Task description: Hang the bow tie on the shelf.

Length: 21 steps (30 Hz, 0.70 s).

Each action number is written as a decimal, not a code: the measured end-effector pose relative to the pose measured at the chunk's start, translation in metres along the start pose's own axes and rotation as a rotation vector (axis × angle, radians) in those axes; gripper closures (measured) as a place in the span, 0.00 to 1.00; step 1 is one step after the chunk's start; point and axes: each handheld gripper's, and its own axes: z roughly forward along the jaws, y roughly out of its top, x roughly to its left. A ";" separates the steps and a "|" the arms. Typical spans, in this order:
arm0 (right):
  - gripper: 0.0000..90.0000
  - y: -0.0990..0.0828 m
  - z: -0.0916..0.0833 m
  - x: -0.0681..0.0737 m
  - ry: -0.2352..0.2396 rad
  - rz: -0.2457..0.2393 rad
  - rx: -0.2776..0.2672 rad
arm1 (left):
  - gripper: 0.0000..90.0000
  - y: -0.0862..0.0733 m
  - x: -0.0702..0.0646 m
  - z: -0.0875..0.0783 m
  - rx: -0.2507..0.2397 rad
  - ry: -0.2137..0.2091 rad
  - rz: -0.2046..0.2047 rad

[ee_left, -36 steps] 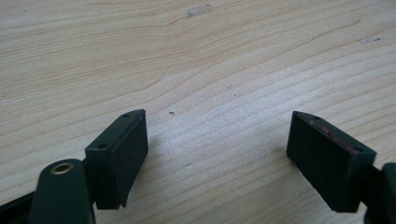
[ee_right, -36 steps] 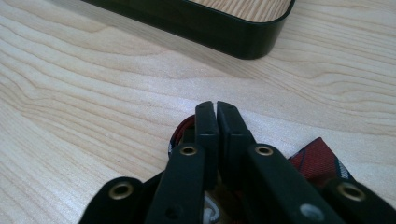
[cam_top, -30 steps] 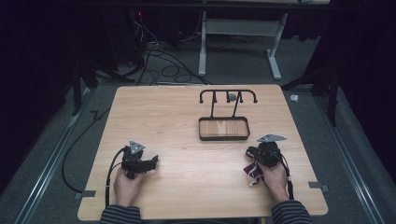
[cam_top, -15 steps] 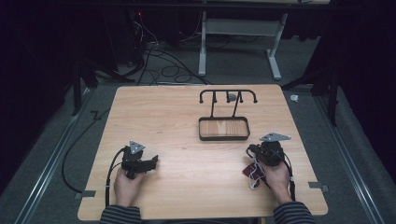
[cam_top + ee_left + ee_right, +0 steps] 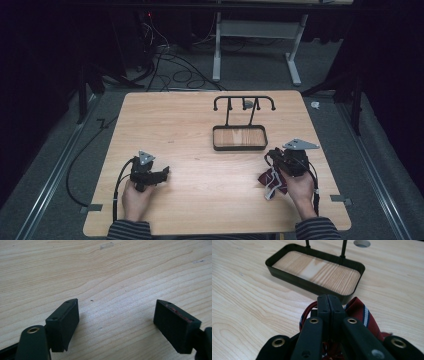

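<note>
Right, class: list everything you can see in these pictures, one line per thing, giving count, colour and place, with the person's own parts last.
Table: one, light wood, centre of the high view.
Rack with tray: one, black metal, right of the table's middle, tray base showing wood.
Striped cloth: one, dark red with navy and white stripes, near the table's right front, bunched around the right gripper's jaws.
Floor cables: several, black, beyond the table.
White frame: one, behind the table.
Left gripper: one, black, jaws apart over bare wood.
Right gripper: one, black, jaws closed on the cloth.
Sleeves: two, striped, bottom edge.
</note>
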 end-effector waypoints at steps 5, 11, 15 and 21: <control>1.00 0.009 -0.006 0.005 0.004 -0.017 -0.033 | 0.23 0.000 0.000 0.000 0.000 0.000 0.001; 1.00 0.016 -0.011 0.009 0.007 -0.034 -0.056 | 0.23 0.000 0.000 0.000 0.000 0.000 0.000; 1.00 0.020 -0.014 0.011 0.009 -0.039 -0.071 | 0.23 0.000 0.000 0.000 0.000 0.000 0.000; 1.00 0.025 -0.018 0.016 0.013 -0.060 -0.092 | 0.23 0.000 0.000 0.000 0.000 0.000 -0.001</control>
